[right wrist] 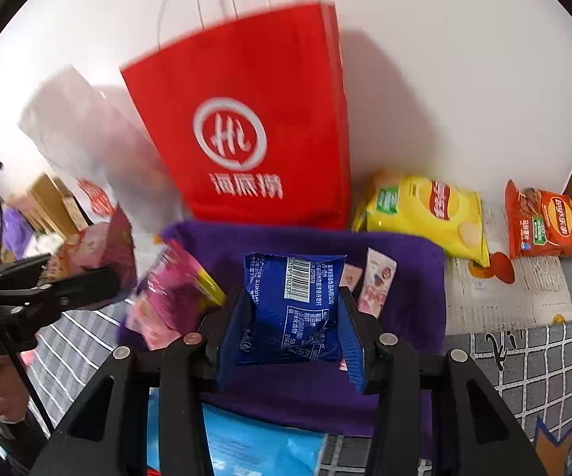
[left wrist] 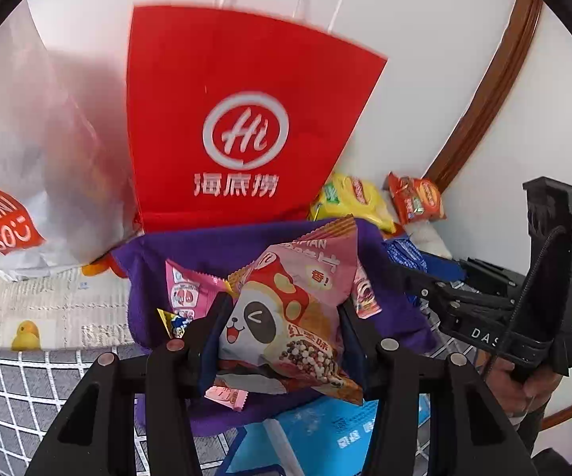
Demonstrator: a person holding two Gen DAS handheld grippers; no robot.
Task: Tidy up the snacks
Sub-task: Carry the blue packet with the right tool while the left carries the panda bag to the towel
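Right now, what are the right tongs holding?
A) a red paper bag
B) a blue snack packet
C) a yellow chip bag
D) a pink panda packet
B: the right tongs are squeezed on a blue snack packet with a barcode, above the purple cloth.

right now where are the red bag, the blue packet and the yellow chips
red bag [right wrist: 242,91], right wrist view, on its front panel above the logo
blue packet [right wrist: 286,309], right wrist view, on its printed back between the jaws
yellow chips [right wrist: 424,214], right wrist view, on the middle of the bag
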